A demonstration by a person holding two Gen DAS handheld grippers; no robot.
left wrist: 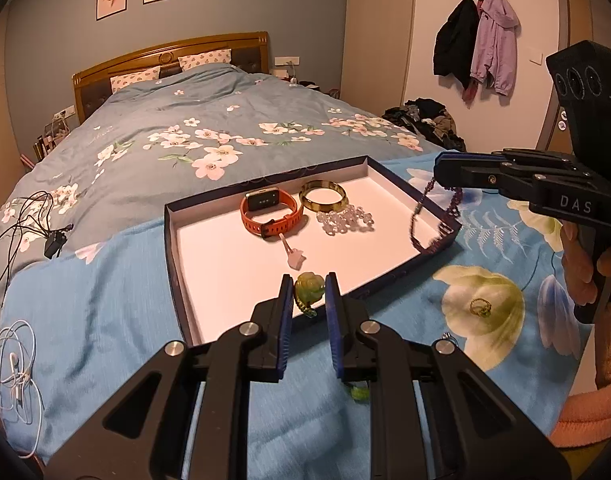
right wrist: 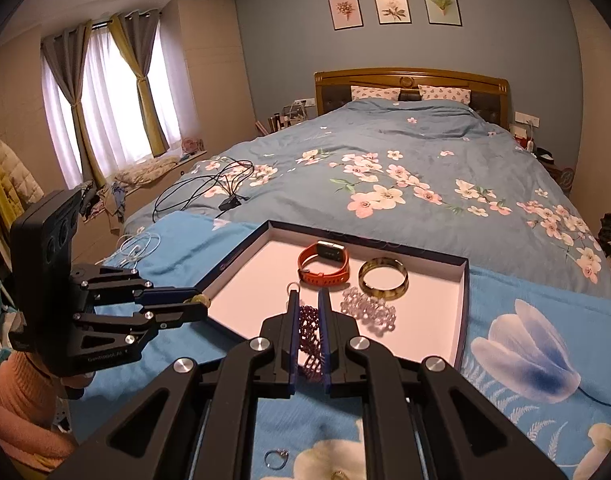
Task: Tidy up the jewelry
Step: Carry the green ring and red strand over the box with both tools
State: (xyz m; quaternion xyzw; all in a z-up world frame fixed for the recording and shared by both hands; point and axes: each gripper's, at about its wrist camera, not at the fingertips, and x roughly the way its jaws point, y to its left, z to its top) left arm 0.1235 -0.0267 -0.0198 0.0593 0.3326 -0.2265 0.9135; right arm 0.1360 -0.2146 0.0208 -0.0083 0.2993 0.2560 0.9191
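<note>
- On the bed (left wrist: 153, 128), over a blue floral cloth (left wrist: 105, 280), lies a shallow dark-blue cardboard tray with a white floor (left wrist: 233, 280); it is the collecting place for the jewelry.
- Already inside the tray: an orange-strapped smartwatch (left wrist: 271, 212) toward 12 o'clock, an olive-and-amber mottled bangle (left wrist: 323, 197) just beside it at 1 o'clock, a clear crystal bead bracelet (left wrist: 347, 220) touching the bangle's near side, and a small pale pink charm on a stalk (left wrist: 295, 256) near the centre.
- Left gripper (left wrist: 310, 294) sits above the tray's near rim at 6 o'clock, its jaws clamped on a green carved jade pendant (left wrist: 309, 290); a green cord bit hangs below.
- Right gripper (right wrist: 307, 320) has its jaws nearly together, pinching a dark purple beaded strand (right wrist: 310, 334). From the left wrist view the strand dangles over the tray's rim at 3 o'clock.
- Outside the tray on the cloth, a gold ring with a dark stone (left wrist: 480, 307) and a silver ring (right wrist: 275, 459) lie at about 4 o'clock, near each other.
- My judgement: roughly halfway. Four pieces are placed, two are in hand above the tray and not yet set down, and two rings remain to be picked up.
</note>
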